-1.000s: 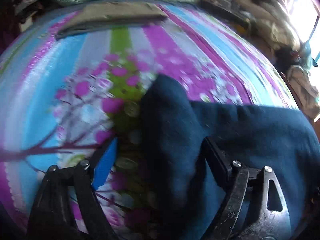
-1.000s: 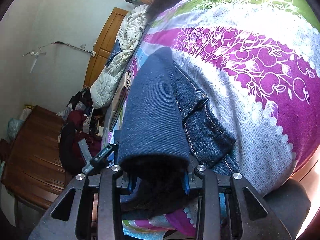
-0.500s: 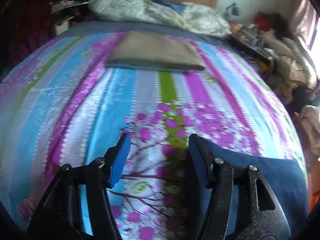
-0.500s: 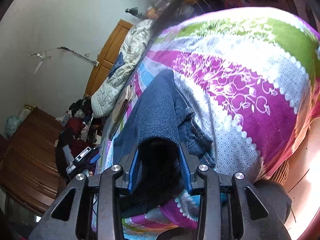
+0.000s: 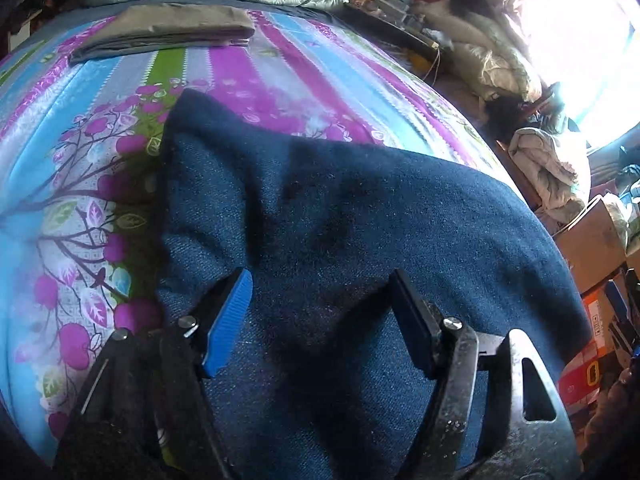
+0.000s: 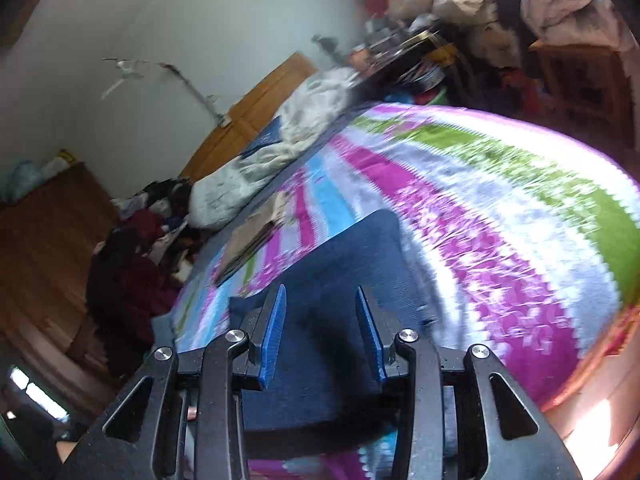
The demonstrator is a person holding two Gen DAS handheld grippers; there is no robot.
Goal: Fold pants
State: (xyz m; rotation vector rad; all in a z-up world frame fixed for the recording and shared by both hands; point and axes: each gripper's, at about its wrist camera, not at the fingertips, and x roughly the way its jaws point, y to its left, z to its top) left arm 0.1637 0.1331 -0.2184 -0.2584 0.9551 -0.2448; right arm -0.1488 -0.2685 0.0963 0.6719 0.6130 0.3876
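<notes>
Folded pants (image 5: 360, 208) near bedspread (image 5: 80, 184) edge; both hand-held grippers apparently open.

Am scanning both wrist views: no readable text, brand or number showing. Red-and-white box (image 5: 582, 372) at right edge of left view is carrying printed panels and yellow mark, but print too small and blurred for me to read.

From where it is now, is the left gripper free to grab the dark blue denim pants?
Probably yes. The left gripper is open right over the dark blue denim pants, which lie on the striped floral bedsheet with nothing covering them.
</notes>
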